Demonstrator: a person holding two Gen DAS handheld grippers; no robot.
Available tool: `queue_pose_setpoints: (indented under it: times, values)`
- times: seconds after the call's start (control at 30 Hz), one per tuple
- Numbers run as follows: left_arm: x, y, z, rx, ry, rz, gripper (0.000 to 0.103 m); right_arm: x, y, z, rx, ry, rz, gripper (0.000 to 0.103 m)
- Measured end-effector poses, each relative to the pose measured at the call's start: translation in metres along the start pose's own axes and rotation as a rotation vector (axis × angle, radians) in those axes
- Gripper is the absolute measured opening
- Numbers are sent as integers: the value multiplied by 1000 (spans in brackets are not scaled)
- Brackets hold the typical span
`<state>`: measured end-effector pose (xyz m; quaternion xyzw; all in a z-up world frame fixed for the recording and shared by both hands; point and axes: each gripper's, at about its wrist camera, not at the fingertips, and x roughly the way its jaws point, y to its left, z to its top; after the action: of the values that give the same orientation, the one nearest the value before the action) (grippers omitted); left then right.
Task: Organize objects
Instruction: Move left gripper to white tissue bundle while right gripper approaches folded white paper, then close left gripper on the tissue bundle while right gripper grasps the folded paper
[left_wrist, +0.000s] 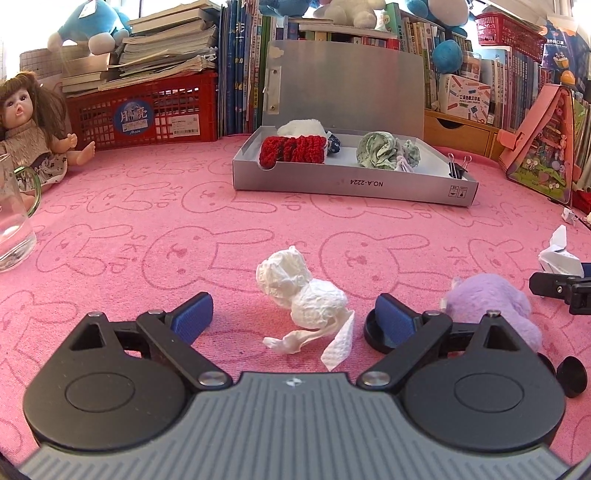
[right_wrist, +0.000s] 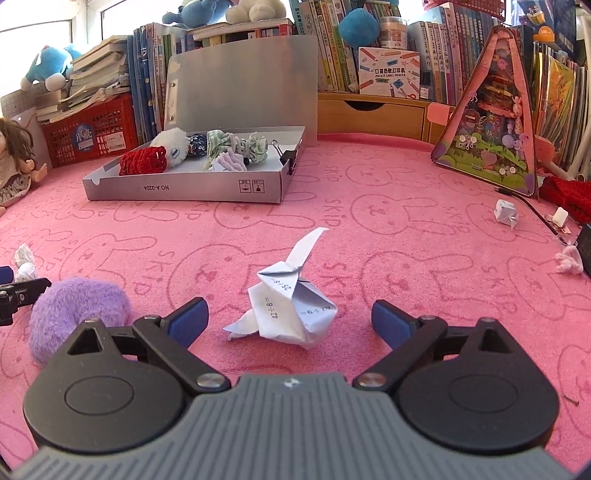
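Note:
A crumpled white tissue wad (left_wrist: 301, 295) lies on the pink bunny mat, between the wide-apart blue pads of my left gripper (left_wrist: 291, 317), which stands open and does not touch it. A folded paper figure with printed sums (right_wrist: 291, 306) lies between the pads of my right gripper (right_wrist: 290, 321), also open with a gap on both sides. A purple plush ball (left_wrist: 495, 306) (right_wrist: 74, 310) sits between the two grippers. The open silver box (left_wrist: 332, 181) (right_wrist: 184, 188) farther back holds a red knit piece (left_wrist: 291, 149), cloth scraps and binder clips.
A glass jug (left_wrist: 14, 221) and a doll (left_wrist: 26, 125) are at the far left. A red crate (left_wrist: 147, 110), books and plush toys line the back. A pink triangular playhouse (right_wrist: 487, 122) stands right. Small paper scraps (right_wrist: 506, 214) and a cable (right_wrist: 535, 210) lie at the right edge.

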<state>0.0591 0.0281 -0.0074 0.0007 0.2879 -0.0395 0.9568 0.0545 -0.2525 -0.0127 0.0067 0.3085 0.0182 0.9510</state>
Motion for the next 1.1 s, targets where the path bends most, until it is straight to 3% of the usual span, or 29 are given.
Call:
queue_pose_setpoints:
  times: [0.13, 0.3, 0.4, 0.53, 0.7, 0.9, 1.1]
  values:
    - [-3, 0, -1, -4, -12, 9, 85, 0, 1, 0, -7, 2, 3, 98]
    - [-11, -4, -3, -7, -21, -6, 66, 1, 0, 0, 6, 7, 2, 97]
    - [-12, -4, -3, -13, -20, -13, 61, 1, 1, 0, -1, 8, 3, 96]
    - [-12, -5, -3, -14, -20, -13, 60, 1, 0, 0, -6, 6, 2, 93]
    - [-11, -4, -5, -28, -32, 25, 74, 0, 0, -1, -4, 0, 1, 90]
    - [-11, -1, -4, -40, -31, 37, 77, -1, 0, -1, -4, -5, -2, 84]
    - [-15, 2, -1, -70, -37, 13, 48, -4, -1, -2, 1, -19, -6, 69]
